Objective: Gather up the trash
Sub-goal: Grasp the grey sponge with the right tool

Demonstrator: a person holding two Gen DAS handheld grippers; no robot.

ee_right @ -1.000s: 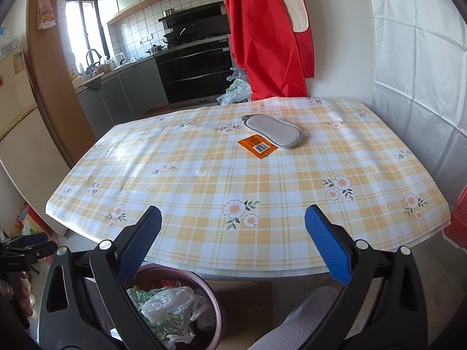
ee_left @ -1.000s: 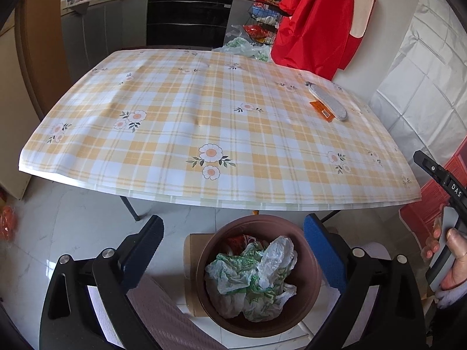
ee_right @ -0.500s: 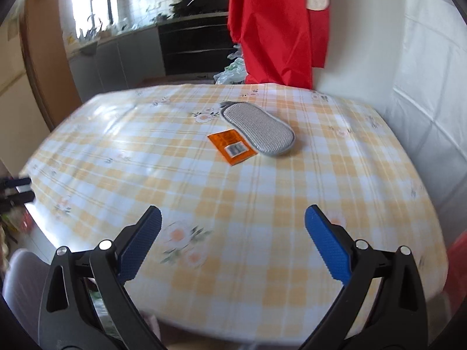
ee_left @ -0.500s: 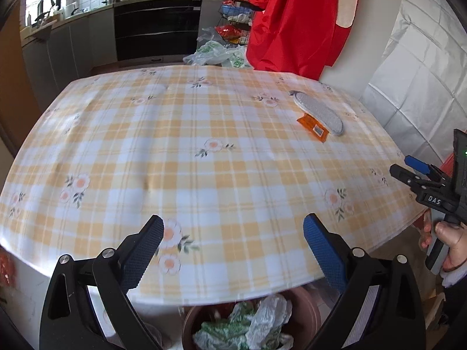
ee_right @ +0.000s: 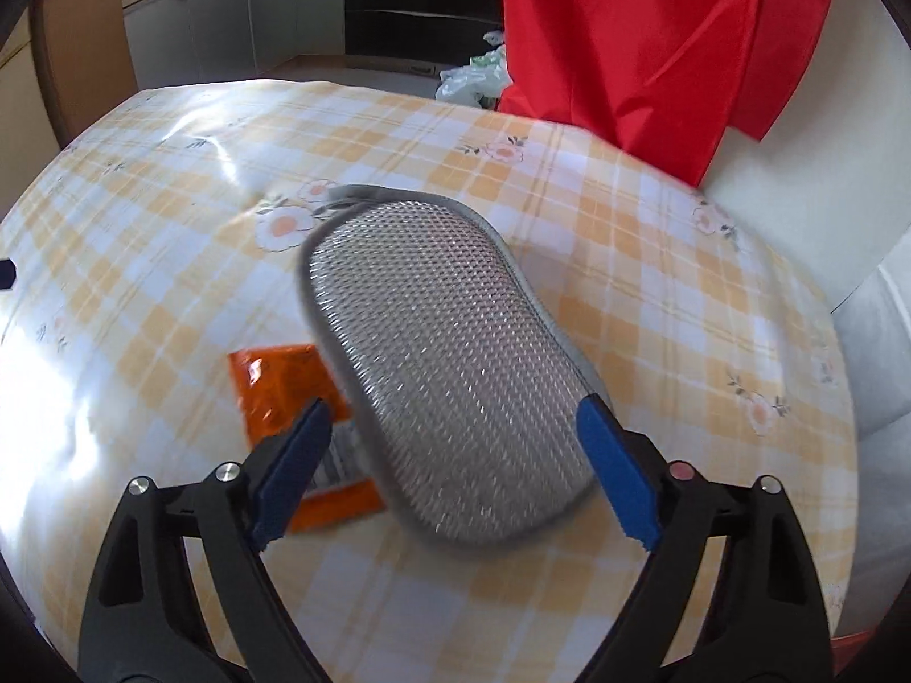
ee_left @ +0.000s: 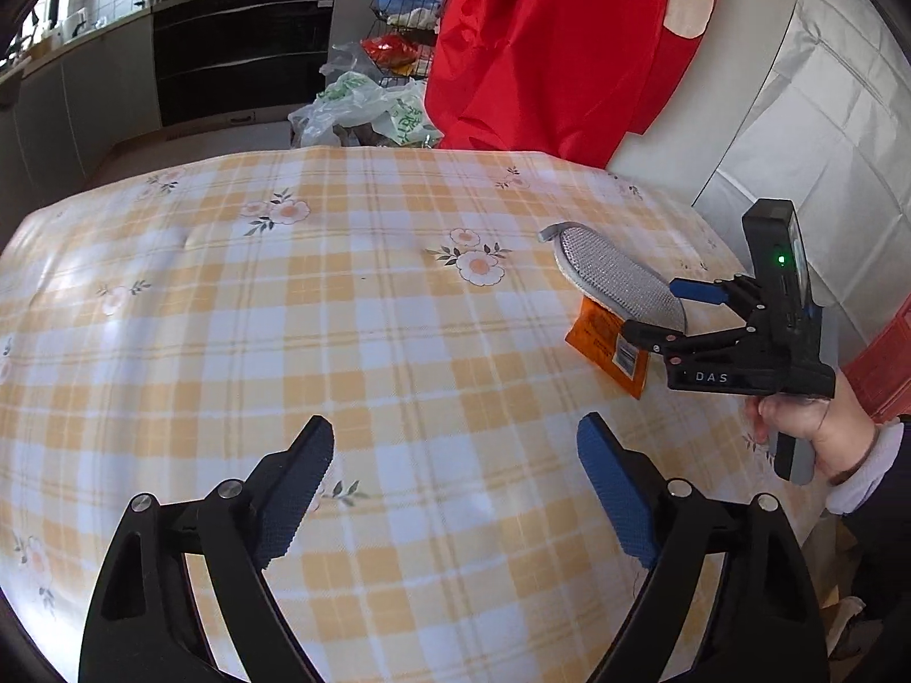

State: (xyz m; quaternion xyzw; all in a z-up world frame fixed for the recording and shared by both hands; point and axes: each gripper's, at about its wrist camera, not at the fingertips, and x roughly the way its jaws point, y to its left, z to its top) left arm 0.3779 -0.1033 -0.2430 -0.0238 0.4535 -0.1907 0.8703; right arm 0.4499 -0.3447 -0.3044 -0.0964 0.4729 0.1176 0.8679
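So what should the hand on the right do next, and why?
Probably ease the right hand-held gripper left onto the orange wrapper: its jaws, just closing a little, straddle the grey pad, and the wrapper, partly tucked under it, looks like the only trash.

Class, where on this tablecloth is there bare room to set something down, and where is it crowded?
Bare: the tablecloth left of the grey pad, to its edges. Crowded: the right side, where pad, orange packet and right gripper meet.
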